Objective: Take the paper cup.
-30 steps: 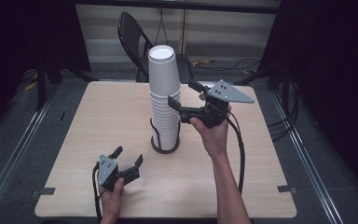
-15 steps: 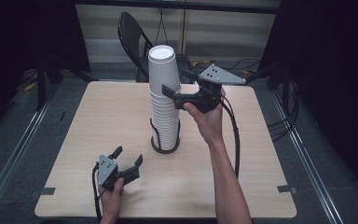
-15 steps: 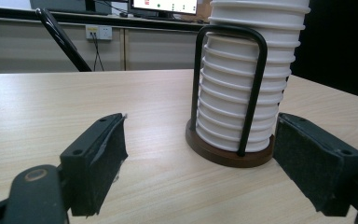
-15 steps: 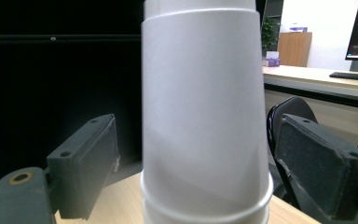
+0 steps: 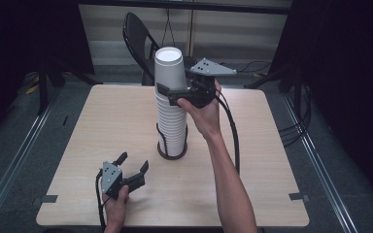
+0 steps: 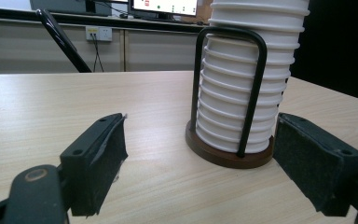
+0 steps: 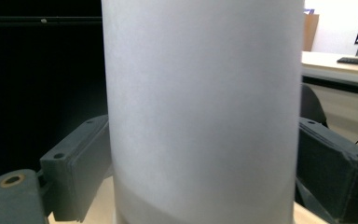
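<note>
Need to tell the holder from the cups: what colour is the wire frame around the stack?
Black, on a dark brown base; the wire frame shows best in the left gripper view.

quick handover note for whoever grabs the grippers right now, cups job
Right gripper: raised at the top of the cup stack, jaws either side of the top cup; they look not quite closed on it, so grip is unconfirmed.
Left gripper: open, resting low on the table in front of the stack, holding nothing.
Stack stands upright in the wire holder on its round wooden base, mid-table.
Done: right gripper lined up on the top cup.
Left: close, lift the cup off; the left gripper could steady the holder if the stack drags.
</note>
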The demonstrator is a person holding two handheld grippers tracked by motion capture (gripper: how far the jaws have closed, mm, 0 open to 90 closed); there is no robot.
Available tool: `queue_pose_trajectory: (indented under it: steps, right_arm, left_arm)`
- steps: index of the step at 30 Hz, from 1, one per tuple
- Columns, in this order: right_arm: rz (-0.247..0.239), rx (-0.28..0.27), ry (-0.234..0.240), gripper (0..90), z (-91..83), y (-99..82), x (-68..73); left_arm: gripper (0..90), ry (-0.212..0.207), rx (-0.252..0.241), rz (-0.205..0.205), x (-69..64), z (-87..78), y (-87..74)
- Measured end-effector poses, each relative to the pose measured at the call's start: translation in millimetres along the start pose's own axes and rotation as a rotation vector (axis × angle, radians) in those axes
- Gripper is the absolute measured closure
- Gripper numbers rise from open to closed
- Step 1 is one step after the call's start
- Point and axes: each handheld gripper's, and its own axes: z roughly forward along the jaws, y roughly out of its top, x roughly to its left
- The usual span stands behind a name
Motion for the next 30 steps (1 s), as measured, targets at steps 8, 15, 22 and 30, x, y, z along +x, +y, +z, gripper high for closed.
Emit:
queue_pose_trajectory:
  steps: [8, 15, 22, 30]
  right_arm:
    - [0.004, 0.04, -0.006, 11.2, 14.7, -3.5, -0.8]
    - [-0.006, 0.044, -0.003, 12.7, 14.4, -3.4, -1.1]
    - [-0.003, 0.031, -0.004, 13.0, 13.6, 0.0, -1.5]
    - [0.012, -0.002, 0.01, 13.4, 7.8, 7.1, -2.4]
  left_arm:
    - [17.4, -0.002, -0.001, 0.001, 0.0, 0.0, 0.0]
    - [17.4, -0.002, -0.001, 0.001, -0.1, 0.1, 0.0]
    - [17.4, -0.002, -0.001, 0.003, -0.2, 0.1, 0.0]
    - [17.4, -0.004, 0.001, 0.004, -0.5, 0.0, -0.1]
